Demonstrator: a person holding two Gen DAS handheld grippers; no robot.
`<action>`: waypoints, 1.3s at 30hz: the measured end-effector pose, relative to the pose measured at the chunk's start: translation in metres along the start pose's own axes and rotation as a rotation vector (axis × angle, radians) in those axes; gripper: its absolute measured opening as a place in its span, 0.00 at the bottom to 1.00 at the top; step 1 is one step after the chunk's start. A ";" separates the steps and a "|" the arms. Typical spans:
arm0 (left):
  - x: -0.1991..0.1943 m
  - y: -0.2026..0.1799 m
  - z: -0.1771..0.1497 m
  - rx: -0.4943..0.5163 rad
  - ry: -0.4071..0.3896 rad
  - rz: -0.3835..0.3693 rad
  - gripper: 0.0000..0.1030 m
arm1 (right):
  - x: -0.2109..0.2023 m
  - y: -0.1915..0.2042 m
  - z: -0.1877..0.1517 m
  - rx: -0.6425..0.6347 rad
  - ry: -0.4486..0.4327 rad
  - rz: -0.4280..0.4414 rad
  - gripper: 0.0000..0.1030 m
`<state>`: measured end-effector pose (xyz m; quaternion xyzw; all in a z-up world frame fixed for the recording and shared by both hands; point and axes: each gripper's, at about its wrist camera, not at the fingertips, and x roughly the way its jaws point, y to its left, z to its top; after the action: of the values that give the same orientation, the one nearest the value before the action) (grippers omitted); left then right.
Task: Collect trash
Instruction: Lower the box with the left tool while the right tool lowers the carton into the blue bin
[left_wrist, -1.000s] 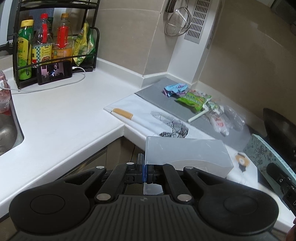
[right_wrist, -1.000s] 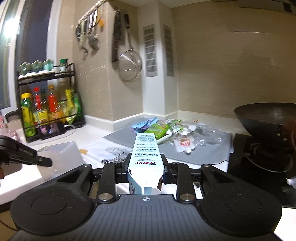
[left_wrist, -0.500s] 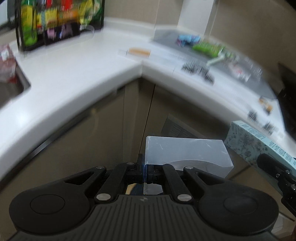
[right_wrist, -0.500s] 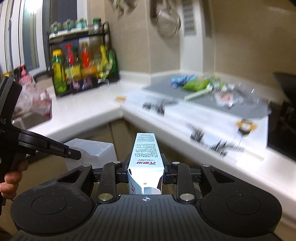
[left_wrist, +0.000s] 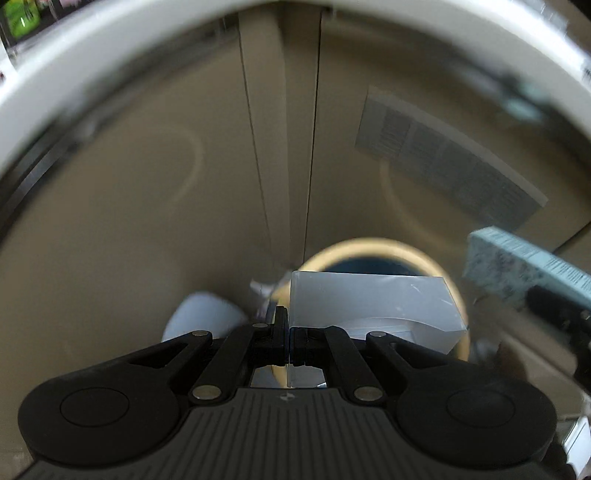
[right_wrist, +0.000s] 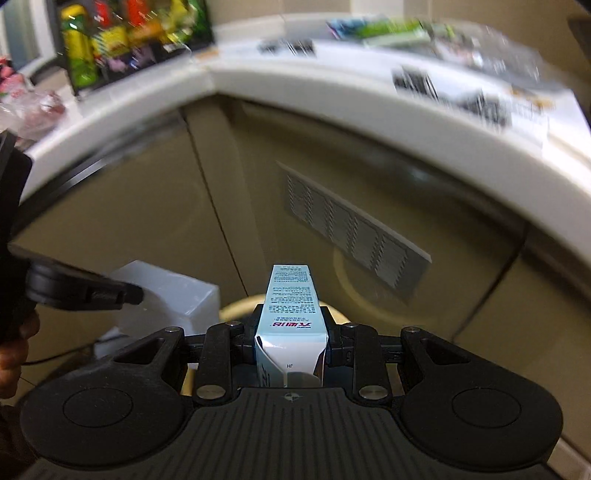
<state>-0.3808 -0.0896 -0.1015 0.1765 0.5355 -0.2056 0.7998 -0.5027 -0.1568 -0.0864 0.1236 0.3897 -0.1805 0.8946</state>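
Observation:
My left gripper (left_wrist: 287, 332) is shut on the edge of a translucent plastic box (left_wrist: 373, 306) and holds it above a round bin with a tan rim (left_wrist: 369, 244) on the floor. The box also shows in the right wrist view (right_wrist: 166, 291). My right gripper (right_wrist: 291, 332) is shut on a light-blue carton (right_wrist: 291, 314), held low in front of the cabinets, near the bin's rim (right_wrist: 240, 306). The carton shows at the right of the left wrist view (left_wrist: 524, 266).
Beige cabinet doors (left_wrist: 147, 166) with a vent grille (right_wrist: 351, 229) stand under the white L-shaped counter (right_wrist: 332, 92). Wrappers (right_wrist: 391, 27) and printed papers lie on the counter. A rack of bottles (right_wrist: 110, 40) stands at its far left. A white object (left_wrist: 199, 314) lies beside the bin.
Both grippers have dropped from counter height to down in front of the cabinets, still holding the box and the carton. The bin has come into view below them.

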 end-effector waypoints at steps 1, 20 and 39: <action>0.006 0.001 -0.002 -0.004 0.029 -0.009 0.00 | 0.004 -0.001 -0.004 0.000 0.014 -0.012 0.30; 0.068 -0.029 -0.021 0.170 0.212 0.015 0.00 | 0.069 0.008 -0.044 -0.069 0.215 -0.058 0.30; 0.093 -0.040 -0.022 0.195 0.291 0.038 0.00 | 0.144 0.007 -0.052 -0.116 0.360 -0.113 0.30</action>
<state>-0.3868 -0.1259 -0.1984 0.2912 0.6196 -0.2138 0.6969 -0.4429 -0.1637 -0.2271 0.0799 0.5593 -0.1826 0.8046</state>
